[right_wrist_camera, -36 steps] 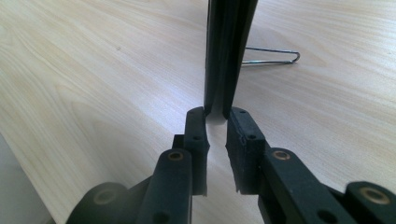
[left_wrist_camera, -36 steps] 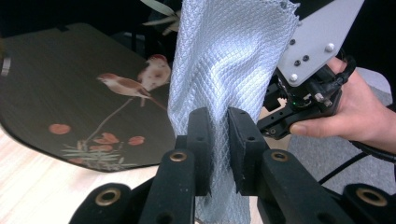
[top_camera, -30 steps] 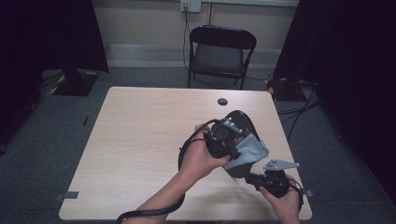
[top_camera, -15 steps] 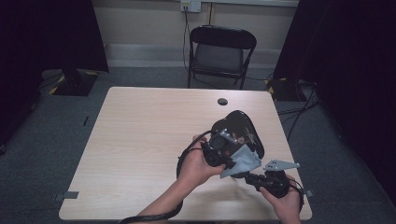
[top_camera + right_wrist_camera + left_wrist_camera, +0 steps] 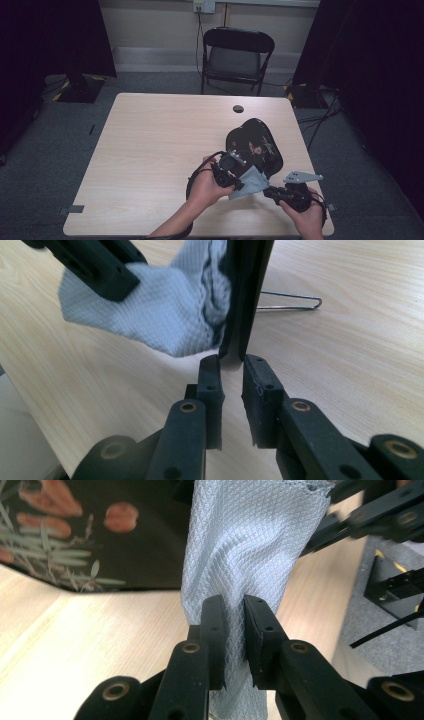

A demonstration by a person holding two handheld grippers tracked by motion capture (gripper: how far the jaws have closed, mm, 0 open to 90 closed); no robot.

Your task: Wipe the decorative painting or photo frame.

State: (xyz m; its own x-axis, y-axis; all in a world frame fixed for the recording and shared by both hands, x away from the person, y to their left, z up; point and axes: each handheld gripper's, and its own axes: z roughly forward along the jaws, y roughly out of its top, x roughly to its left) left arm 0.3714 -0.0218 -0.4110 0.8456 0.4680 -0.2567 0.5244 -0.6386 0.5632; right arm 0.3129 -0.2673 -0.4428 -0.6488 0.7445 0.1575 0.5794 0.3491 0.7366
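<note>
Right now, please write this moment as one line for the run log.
left claw: shut on grey cloth | right claw: shut on black floral plate edge, plate on edge | cloth against plate | table: wood

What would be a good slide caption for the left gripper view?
Left gripper pinching a grey cloth beside a black floral tray.

One table (image 5: 150, 165), one chair (image 5: 237, 57), one black tray (image 5: 255, 142), one grey cloth (image 5: 250, 180), two tools.
</note>
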